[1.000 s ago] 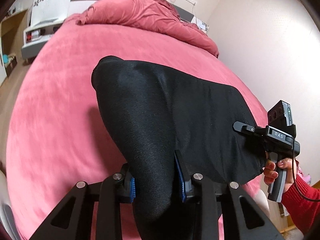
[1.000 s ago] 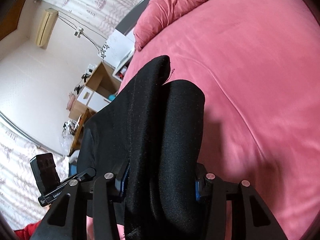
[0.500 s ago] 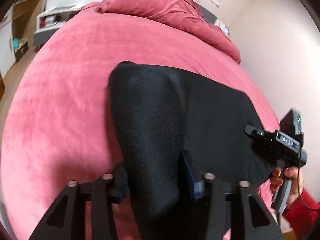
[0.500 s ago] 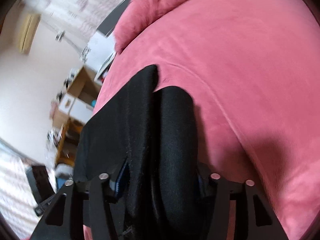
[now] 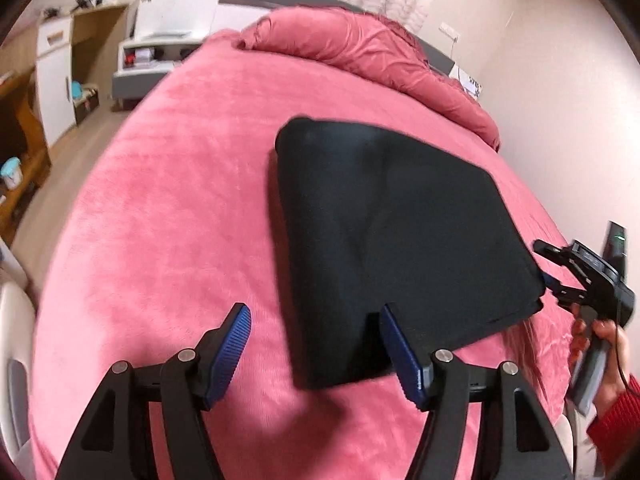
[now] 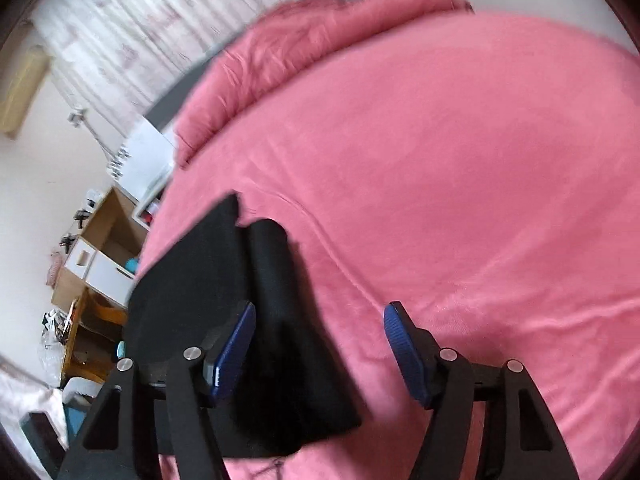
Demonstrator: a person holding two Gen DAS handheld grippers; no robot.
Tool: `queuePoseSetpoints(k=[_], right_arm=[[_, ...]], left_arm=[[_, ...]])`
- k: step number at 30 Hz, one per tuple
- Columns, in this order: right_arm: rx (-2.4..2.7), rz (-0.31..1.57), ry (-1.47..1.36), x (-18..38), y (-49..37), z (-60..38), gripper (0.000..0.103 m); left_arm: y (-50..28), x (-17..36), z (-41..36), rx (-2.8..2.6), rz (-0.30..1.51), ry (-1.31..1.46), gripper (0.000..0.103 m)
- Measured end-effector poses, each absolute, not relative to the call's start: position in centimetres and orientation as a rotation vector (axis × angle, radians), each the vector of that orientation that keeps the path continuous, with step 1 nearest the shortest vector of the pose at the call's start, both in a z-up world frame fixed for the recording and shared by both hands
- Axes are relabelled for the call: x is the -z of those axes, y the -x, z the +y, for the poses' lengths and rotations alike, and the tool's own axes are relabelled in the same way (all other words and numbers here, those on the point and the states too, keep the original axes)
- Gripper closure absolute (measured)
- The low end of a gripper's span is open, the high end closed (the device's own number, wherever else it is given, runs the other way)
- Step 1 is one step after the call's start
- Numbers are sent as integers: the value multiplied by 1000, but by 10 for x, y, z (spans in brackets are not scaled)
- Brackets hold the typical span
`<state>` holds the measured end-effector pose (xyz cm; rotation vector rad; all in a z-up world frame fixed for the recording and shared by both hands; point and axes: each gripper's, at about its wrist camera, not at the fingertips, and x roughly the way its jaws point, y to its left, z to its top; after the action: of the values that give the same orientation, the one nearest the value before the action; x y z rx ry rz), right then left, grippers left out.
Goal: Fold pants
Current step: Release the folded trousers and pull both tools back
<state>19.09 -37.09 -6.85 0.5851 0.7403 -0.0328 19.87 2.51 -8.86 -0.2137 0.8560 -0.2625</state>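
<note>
Black pants [image 5: 392,216], one folded bundle, on one pink bed [image 5: 180,200].

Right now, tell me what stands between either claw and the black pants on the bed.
Nothing visible does. The folded black pants lie flat on the pink bedspread. The left claw is open over their near edge; its jaws have just been opening. The right claw is open too, its jaws just opened, with pants cloth between them.
</note>
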Motion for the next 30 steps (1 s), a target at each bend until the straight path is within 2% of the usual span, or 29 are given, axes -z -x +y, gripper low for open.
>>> queuePoseSetpoints(k=[4,10,13,14,15,16,19,20,21,22,23,26,30], right_arm=[[-9,673,-410,42,-160,-329,45],[-175,746,-302,53,-159,-281,60],[-135,835,-380,77,-172,-296,75],[-108,845,-417,84,-174,-304,89],[-74,846,-458,89,-172,-313,94],[-65,840,-482,91,-168,-318,94],[-51,806,-469,82,-154,-318,86],[-38,806,-427,79,-148,-313,73],[-25,806,-387,76,-143,-308,53],[-19,802,-360,76,-135,-306,44],[-16,799,-339,75,-129,-301,40],[0,832,-284,81,-111,-287,39],[40,915,-291,105,-80,-284,22]], left_arm=[[-183,73,12,243,787,180,35],[-188,86,-22,248,879,96,35],[-190,100,-29,222,938,50,35],[-188,106,-28,206,972,33,36],[-185,110,-26,207,996,37,38],[-181,113,-23,209,1015,51,40],[-163,118,-10,198,1028,97,40],[-155,119,-6,194,1025,116,40],[-149,119,-4,191,1023,124,40],[-142,120,-3,189,1024,129,40],[-135,122,-3,190,1028,134,40],[-119,126,-5,194,1040,137,40],[-94,130,-11,138,1032,81,40]])
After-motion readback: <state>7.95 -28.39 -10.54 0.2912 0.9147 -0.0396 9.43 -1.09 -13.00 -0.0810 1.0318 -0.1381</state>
